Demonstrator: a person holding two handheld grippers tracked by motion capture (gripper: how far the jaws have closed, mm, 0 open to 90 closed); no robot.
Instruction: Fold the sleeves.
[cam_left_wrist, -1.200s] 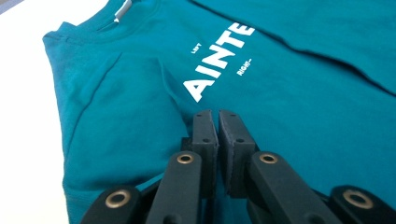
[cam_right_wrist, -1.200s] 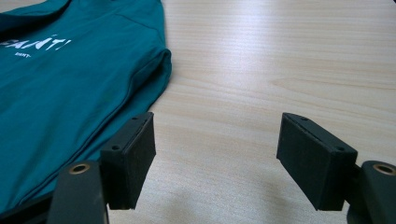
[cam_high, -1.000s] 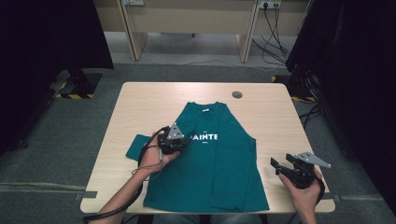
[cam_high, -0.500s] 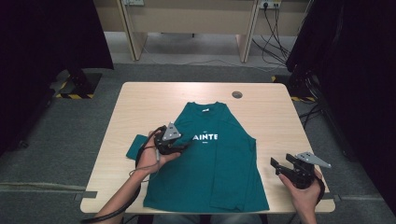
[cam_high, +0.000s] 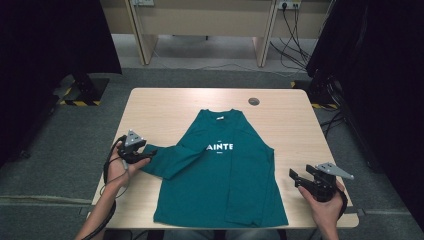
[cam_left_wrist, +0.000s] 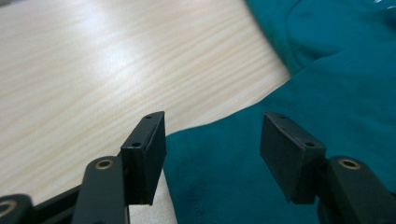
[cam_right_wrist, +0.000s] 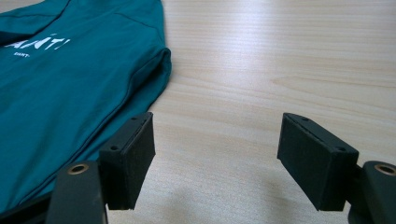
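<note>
A teal long-sleeved shirt (cam_high: 225, 175) with white lettering lies flat in the middle of the wooden table (cam_high: 165, 110), neck away from me. Its one sleeve (cam_high: 172, 162) stretches out toward the table's left edge. My left gripper (cam_high: 149, 152) sits at the cuff end; its jaws have just been opening, then eased in slightly. In the left gripper view the teal cuff (cam_left_wrist: 224, 186) lies between the parted jaws of the left gripper (cam_left_wrist: 212, 126), untouched by the pads. My right gripper (cam_high: 294, 178) rests open over bare wood right of the hem. The right gripper (cam_right_wrist: 217, 140) holds nothing, with the shirt's edge (cam_right_wrist: 154, 79) to its left.
A round cable hole (cam_high: 254, 101) sits in the table's far right part. Wooden desks (cam_high: 200, 20) stand beyond on grey floor, with dark curtains on both sides. Bare wood surrounds the shirt on the left, right and far side.
My left hand moved left from the shirt's chest toward the table's left edge, drawing the sleeve out straight. Its jaws went from shut on the fabric to open. The right hand stayed put.
</note>
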